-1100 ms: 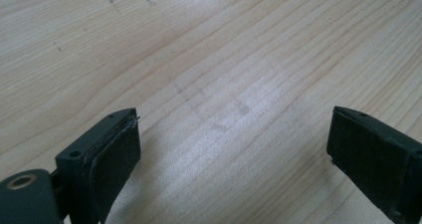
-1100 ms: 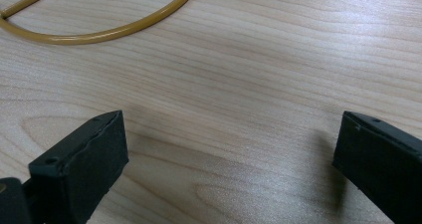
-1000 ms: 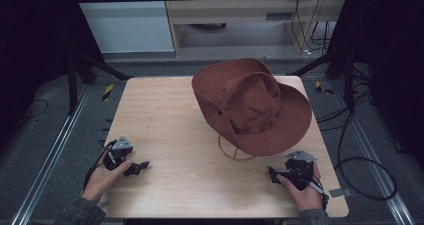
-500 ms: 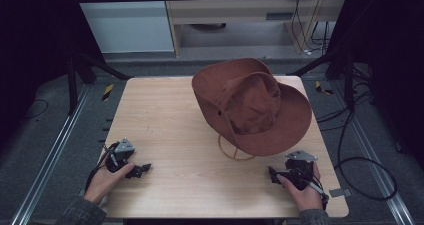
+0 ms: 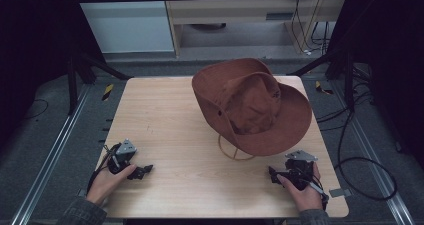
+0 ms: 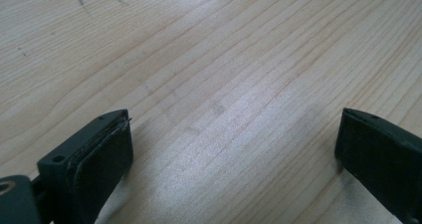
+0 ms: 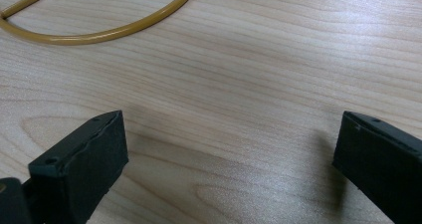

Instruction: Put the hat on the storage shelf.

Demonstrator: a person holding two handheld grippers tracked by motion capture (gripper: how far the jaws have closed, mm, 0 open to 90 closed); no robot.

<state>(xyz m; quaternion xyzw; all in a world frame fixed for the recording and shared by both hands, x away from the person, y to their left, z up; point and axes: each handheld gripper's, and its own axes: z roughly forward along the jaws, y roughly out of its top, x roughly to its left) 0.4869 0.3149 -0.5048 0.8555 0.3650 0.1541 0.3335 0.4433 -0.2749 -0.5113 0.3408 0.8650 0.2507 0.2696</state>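
A brown wide-brimmed hat (image 5: 250, 105) sits tilted on a thin wire stand whose round tan base ring (image 5: 235, 152) rests on the wooden table (image 5: 165, 115). A curve of that ring (image 7: 99, 32) crosses the top left of the right gripper view. My left gripper (image 5: 142, 171) lies low at the table's front left, held by a hand, jaws wide apart over bare wood (image 6: 224, 109). My right gripper (image 5: 274, 175) rests at the front right, just before the hat's brim, also open with nothing between its jaws.
The table stands inside a black frame with dark posts (image 5: 75, 75) at both sides. A cable (image 5: 360, 160) loops on the floor to the right. A cabinet (image 5: 235, 10) stands behind the table. Bare wood lies between the two grippers.
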